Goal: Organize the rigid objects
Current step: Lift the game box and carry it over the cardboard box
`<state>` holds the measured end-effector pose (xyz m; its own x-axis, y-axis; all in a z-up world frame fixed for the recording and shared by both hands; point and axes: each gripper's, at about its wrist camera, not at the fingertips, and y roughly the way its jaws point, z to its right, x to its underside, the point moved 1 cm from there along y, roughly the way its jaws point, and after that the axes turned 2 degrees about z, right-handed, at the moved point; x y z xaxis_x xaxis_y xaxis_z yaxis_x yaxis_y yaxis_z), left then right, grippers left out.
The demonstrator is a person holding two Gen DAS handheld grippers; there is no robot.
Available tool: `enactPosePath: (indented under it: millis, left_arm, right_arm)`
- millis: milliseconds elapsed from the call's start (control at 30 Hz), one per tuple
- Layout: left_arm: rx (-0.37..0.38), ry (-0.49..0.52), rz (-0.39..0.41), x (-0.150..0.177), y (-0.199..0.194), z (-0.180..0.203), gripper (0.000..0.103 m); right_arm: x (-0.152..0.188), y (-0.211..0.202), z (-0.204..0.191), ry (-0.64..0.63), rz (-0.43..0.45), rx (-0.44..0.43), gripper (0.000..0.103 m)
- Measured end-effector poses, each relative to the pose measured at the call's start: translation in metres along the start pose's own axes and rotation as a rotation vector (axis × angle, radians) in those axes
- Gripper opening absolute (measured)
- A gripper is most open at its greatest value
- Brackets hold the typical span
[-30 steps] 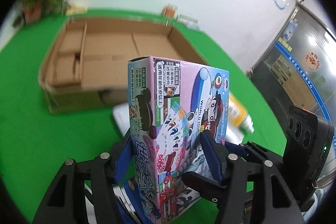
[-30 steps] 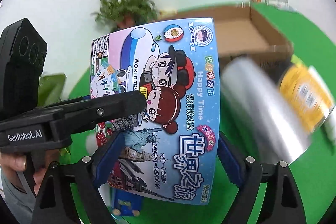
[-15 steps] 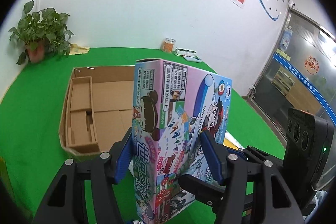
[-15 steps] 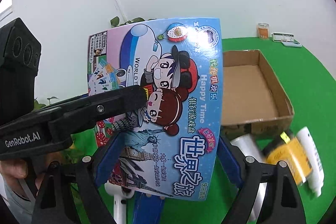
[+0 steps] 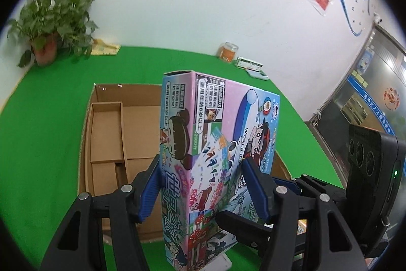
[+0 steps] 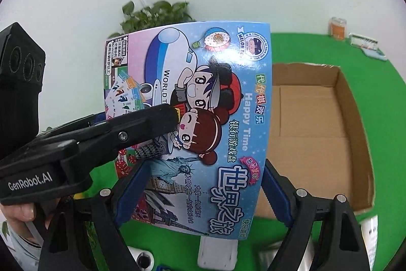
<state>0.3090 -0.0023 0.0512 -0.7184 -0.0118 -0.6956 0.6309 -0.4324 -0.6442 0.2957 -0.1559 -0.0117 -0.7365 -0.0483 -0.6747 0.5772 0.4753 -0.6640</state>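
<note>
A colourful cartoon game box [image 5: 218, 159] is held upright in the air by both grippers. My left gripper [image 5: 200, 184] is shut on its narrow sides; it also shows in the right wrist view [image 6: 162, 123], with one finger across the box front. My right gripper [image 6: 203, 192] is shut on the box's [image 6: 203, 118] wide faces near its lower end, and part of it shows at the right of the left wrist view. An open, empty cardboard box [image 5: 114, 139] lies on the green table behind; it also shows in the right wrist view [image 6: 317, 133].
A potted plant [image 5: 50, 24] stands at the far left by the wall. An orange jar [image 5: 228, 52] and small flat items [image 5: 251, 65] sit at the table's far edge. White objects [image 6: 218, 250] lie on the green cloth below the held box.
Both grippers have lifted the game box higher and brought it closer over the cardboard box. The bottles seen beside it earlier have dropped out of view.
</note>
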Motion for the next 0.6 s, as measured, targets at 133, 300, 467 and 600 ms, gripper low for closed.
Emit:
enactPosePath:
  millis: [133, 300, 467, 600]
  left_arm:
    - [-0.011, -0.024, -0.028, -0.004, 0.020, -0.012, 0.061]
    - [-0.028, -0.038, -0.074, -0.006, 0.045, -0.027, 0.061]
    - [-0.052, -0.053, -0.141, 0.003, 0.072, -0.039, 0.061]
    - [-0.084, -0.070, -0.190, 0.012, 0.093, -0.051, 0.061]
  right_arm:
    - [-0.017, 0.027, 0.000, 0.012, -0.041, -0.005, 0.084]
    - [-0.037, 0.078, 0.016, 0.043, -0.087, -0.019, 0.084]
    - [-0.032, 0.122, 0.038, 0.079, -0.157, -0.034, 0.084]
    - [-0.022, 0.152, 0.050, 0.110, -0.203, -0.046, 0.082]
